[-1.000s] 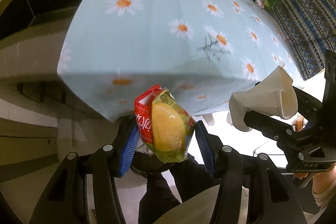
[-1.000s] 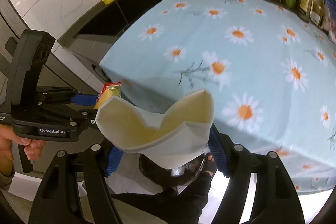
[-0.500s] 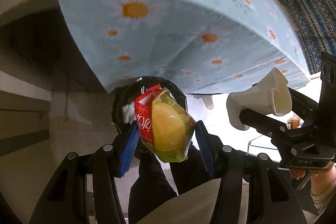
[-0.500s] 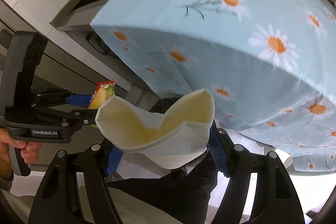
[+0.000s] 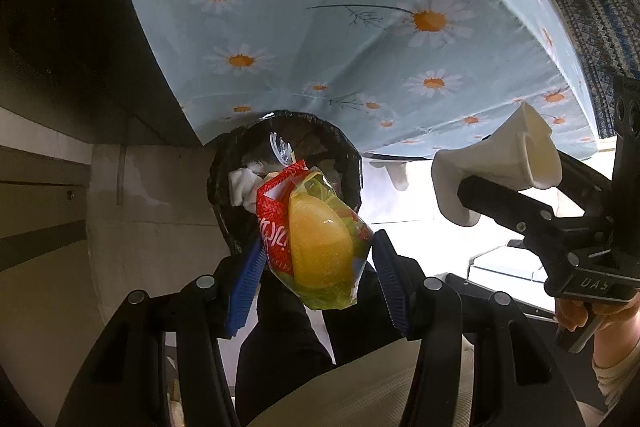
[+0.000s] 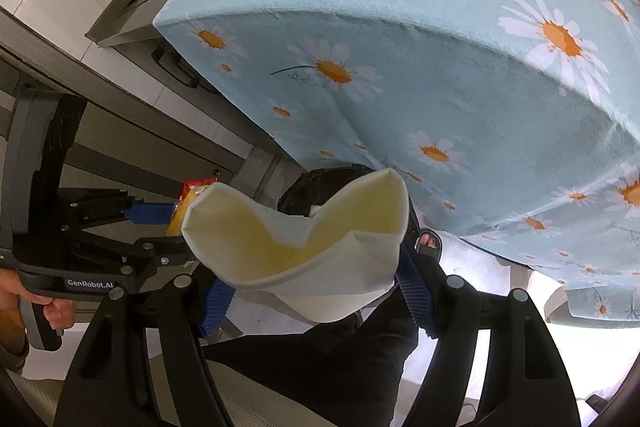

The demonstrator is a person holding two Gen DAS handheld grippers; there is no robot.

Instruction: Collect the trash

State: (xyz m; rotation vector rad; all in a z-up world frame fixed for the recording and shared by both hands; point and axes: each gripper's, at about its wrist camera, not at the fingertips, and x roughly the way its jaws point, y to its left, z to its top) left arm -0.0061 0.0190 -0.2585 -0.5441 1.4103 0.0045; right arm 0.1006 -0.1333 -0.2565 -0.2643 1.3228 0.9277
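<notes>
L gripper [image 5: 318, 259] pinching snack wrapper [image 5: 312, 239], R gripper [image 6: 312, 281] squeezing crushed paper cup [image 6: 304, 247]; I'm holding both over black bin [image 5: 222, 187] under table edge. Drop step: next I'm opening jaws above bin mouth

A worktop under a pale blue daisy tablecloth [image 6: 460, 75], grey cabinets [image 6: 132, 131] behind, and a pale floor [image 5: 416, 195] brightly lit.

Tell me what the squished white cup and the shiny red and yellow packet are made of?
The white cup looks like thin paper, matte: it has buckled into sharp creases in the right gripper. The packet looks like thin plastic film, glossy: it crinkles, catches the light and is see-through in places, in the left gripper. What is inside is unclear.
</notes>
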